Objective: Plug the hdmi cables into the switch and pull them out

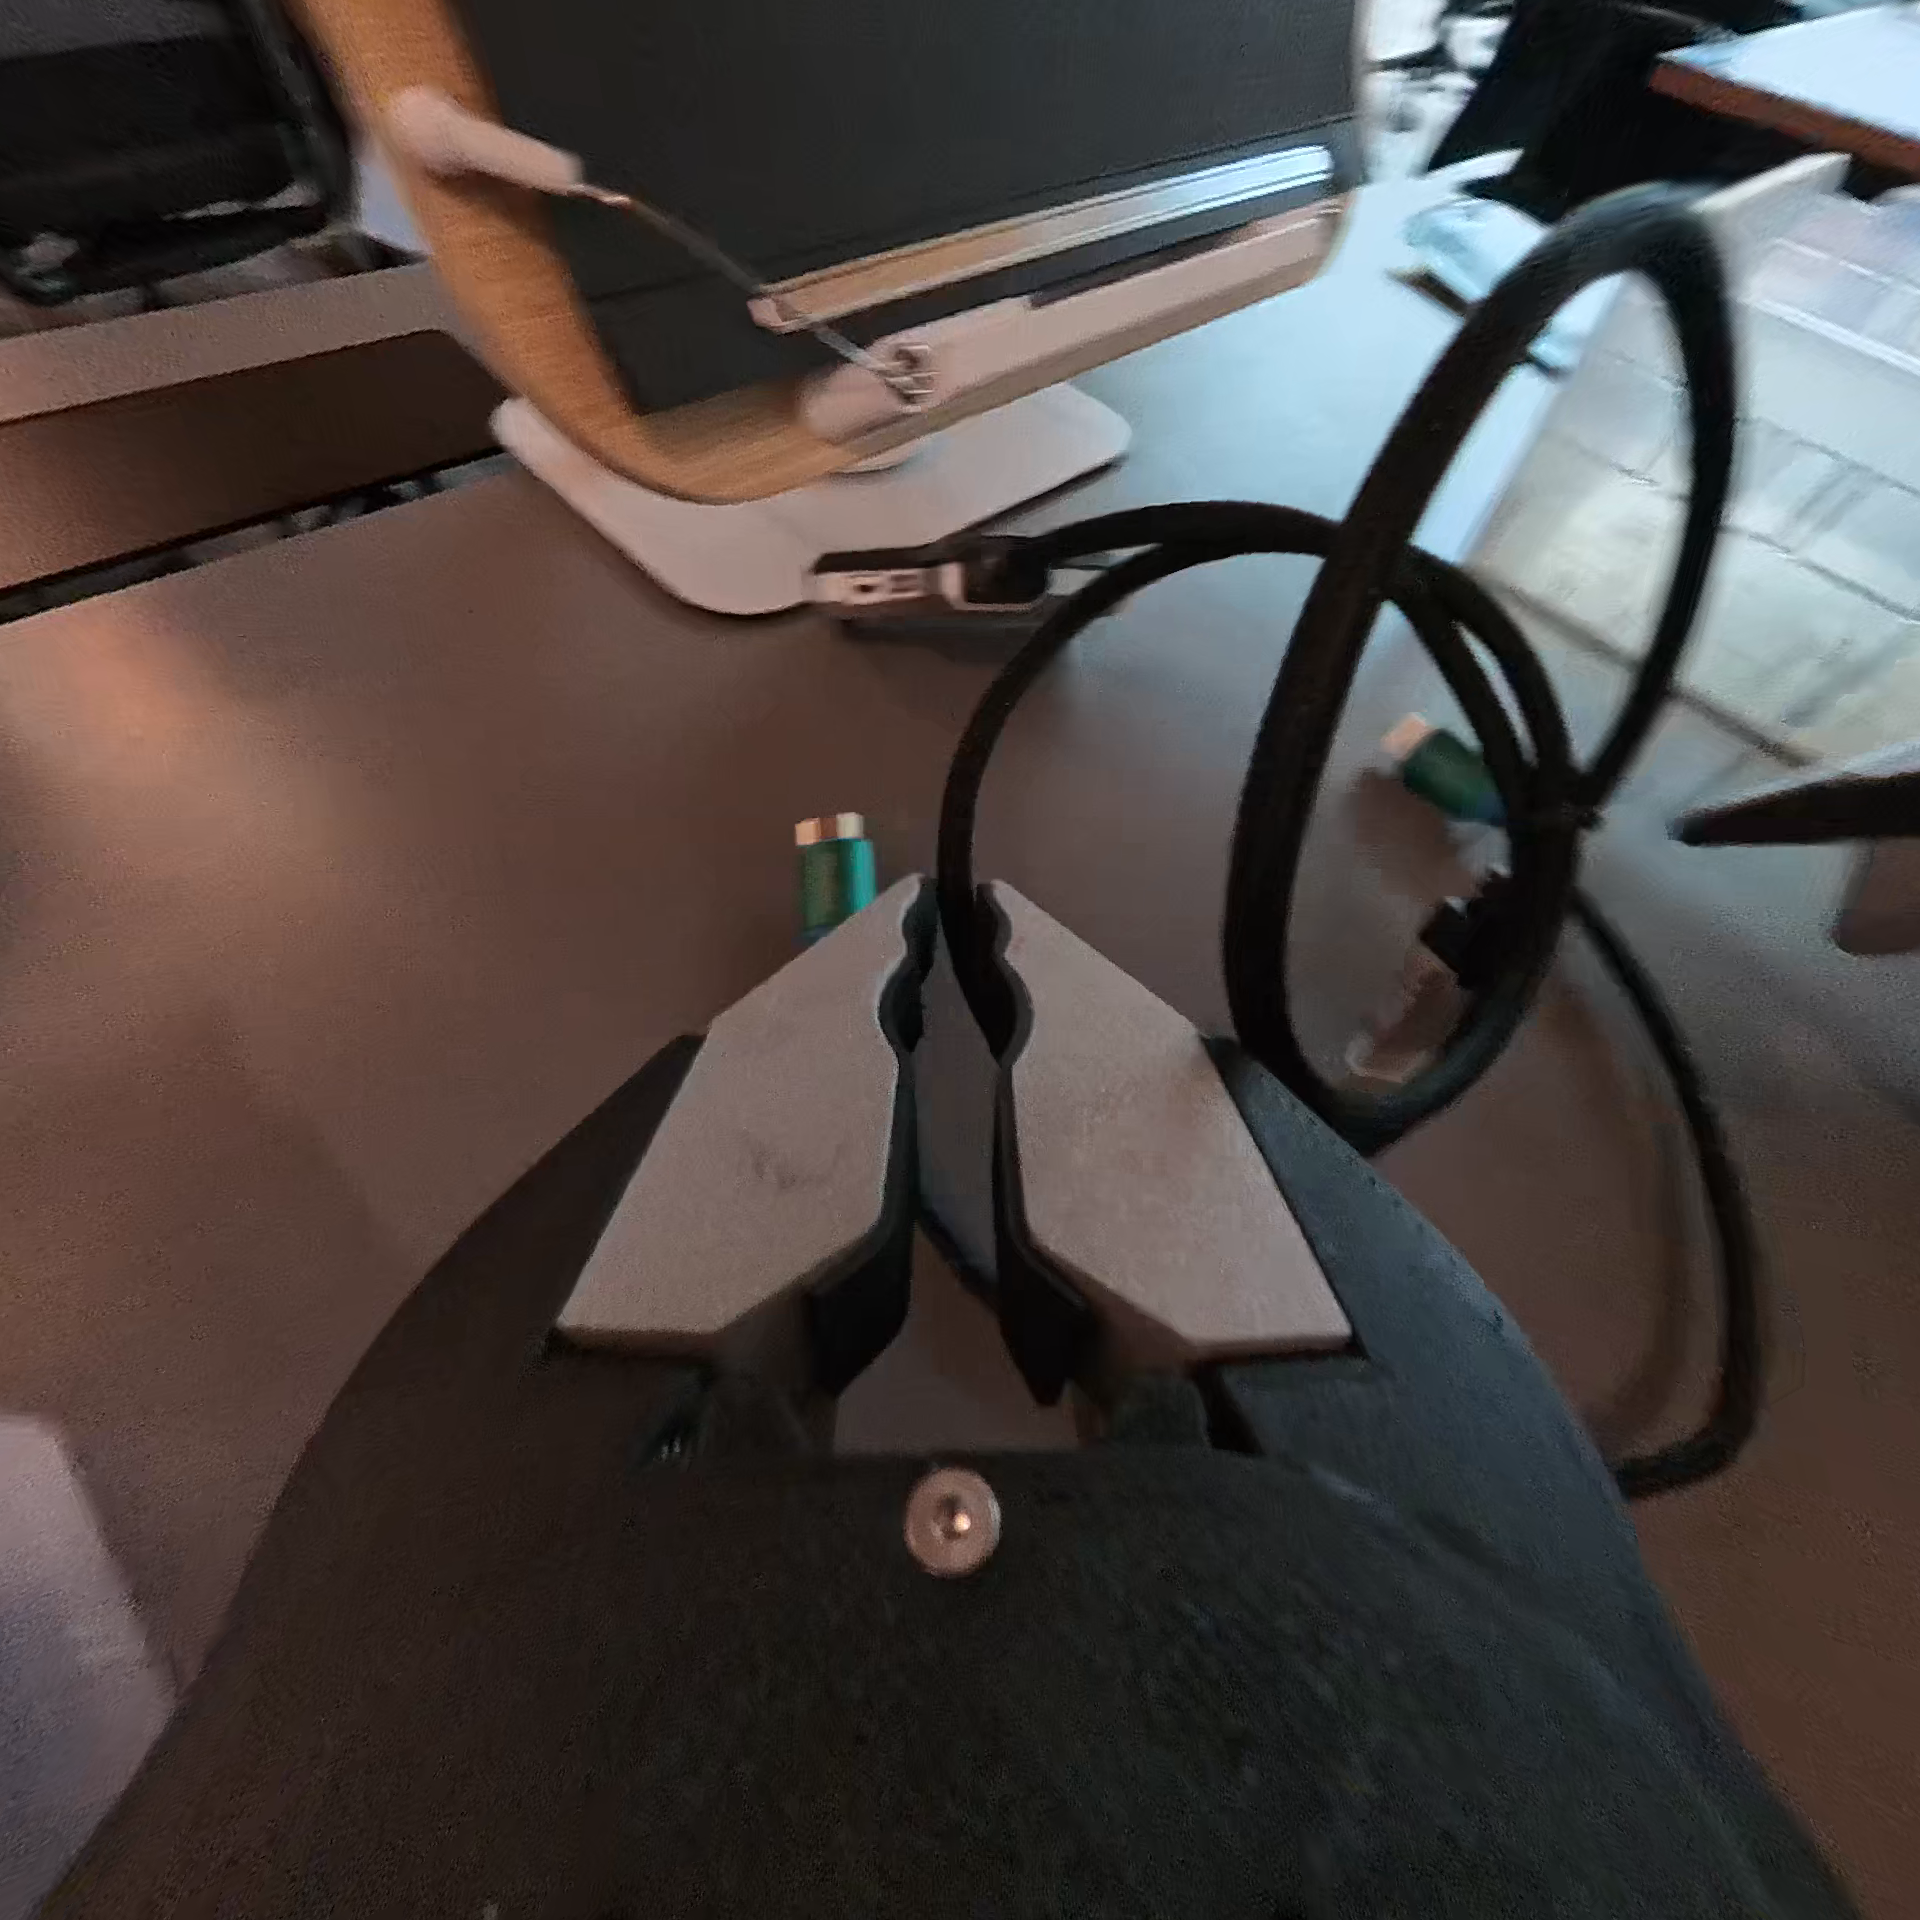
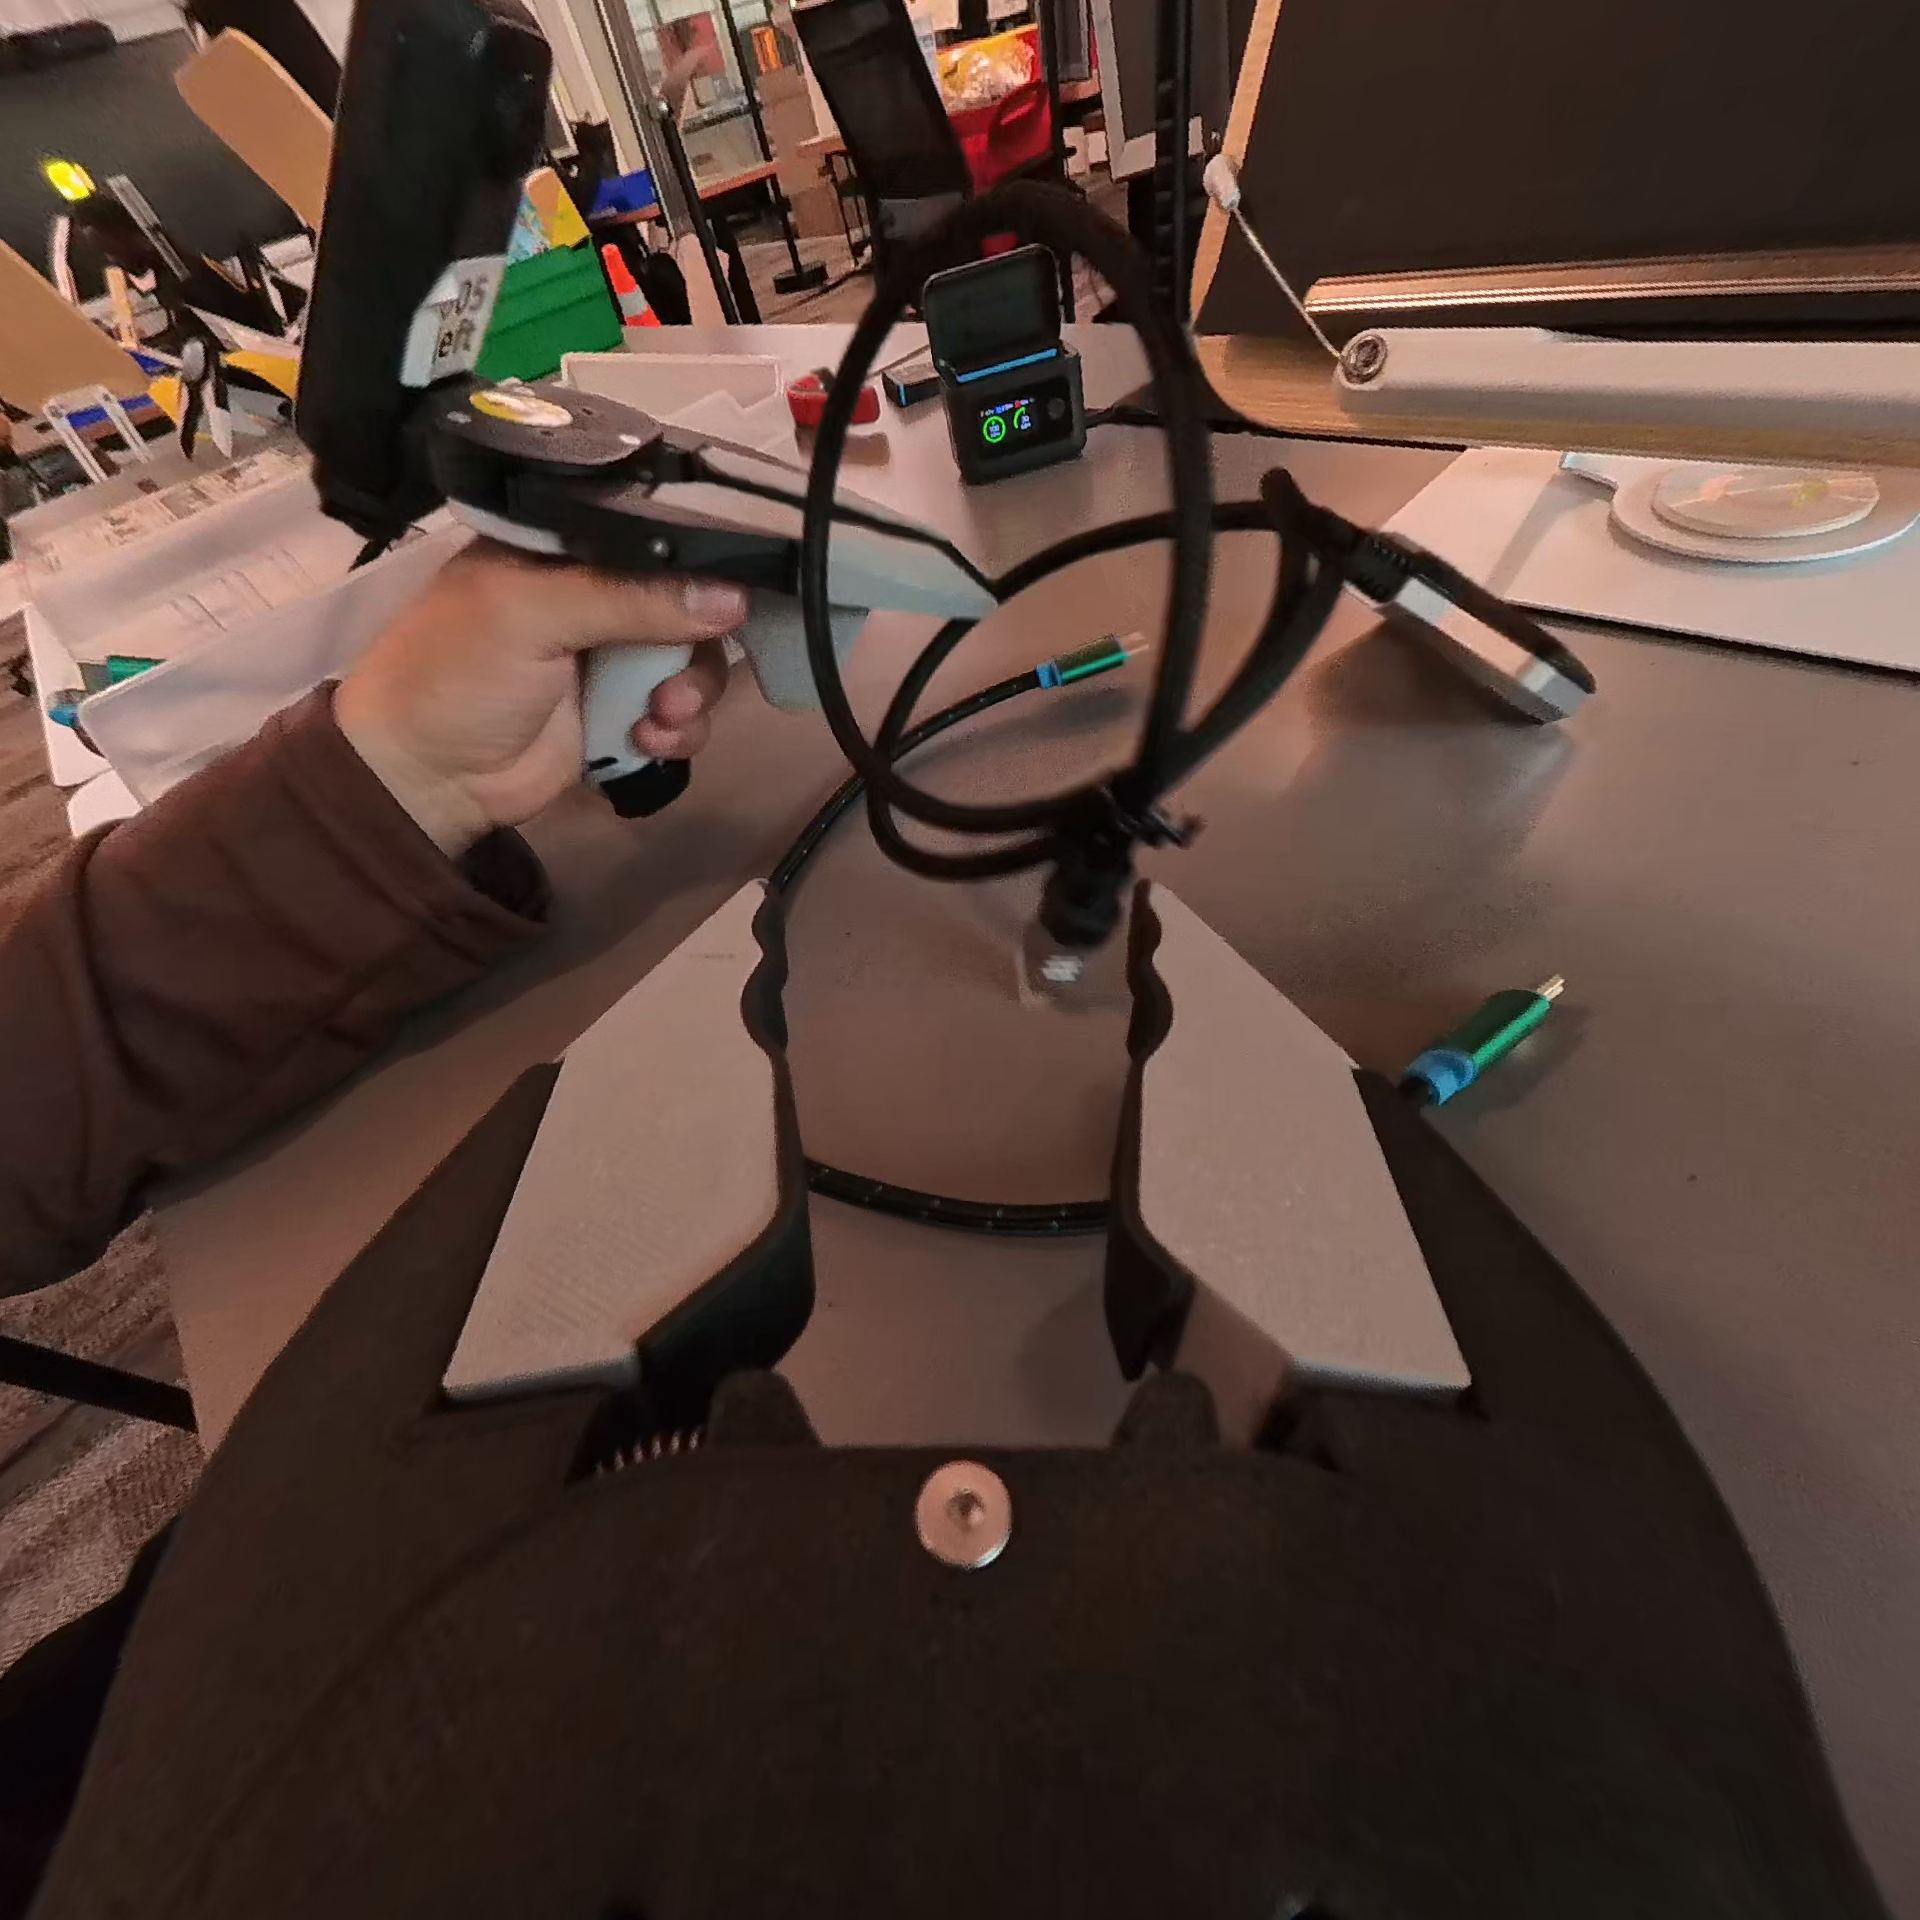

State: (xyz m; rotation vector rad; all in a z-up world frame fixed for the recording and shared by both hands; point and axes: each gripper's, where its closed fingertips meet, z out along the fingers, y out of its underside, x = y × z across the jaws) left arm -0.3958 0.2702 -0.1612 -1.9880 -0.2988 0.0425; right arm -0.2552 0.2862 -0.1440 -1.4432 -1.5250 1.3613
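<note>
Hidden or unclear: the left wrist view is motion-blurred. There the silver plug (image 1: 1403, 1023) of the black cable hangs inside the loops, smeared, and its opening cannot be read. The switch (image 1: 914, 588) is partly covered by the cable crossing it; its ports are too small to make out.

Left gripper (image 1: 958, 904): closed on the black cable (image 1: 961, 831), which passes between the two fingertips. In the right wrist view a person's hand (image 2: 488, 707) holds this gripper by its white handle, above the desk.

Right gripper (image 2: 948, 914): jaws spread wide, gripping nothing. The hanging plug sits just ahead of the gap, nearer the right-hand fingertip; contact cannot be told.

Black cable: coiled in several loops, lifted off the desk (image 2: 1558, 852), the loops standing nearly upright. A tie binds them at the bottom, and the plug dangles below it with its long axis roughly vertical, metal end pointing down.

Switch: a small silver box, lying on the desk beside the white monitor base (image 2: 1538, 540), with a black cable end plugged into its near end. Its long axis runs along the base's edge.

Green plugs: two lie on the desk, one (image 2: 1481, 1039) right of the right gripper, metal tip pointing up-right; the other (image 2: 1091, 657) seen through the loops, tip pointing right.

Behind: a small black device with a lit screen (image 2: 1003, 400).
</note>
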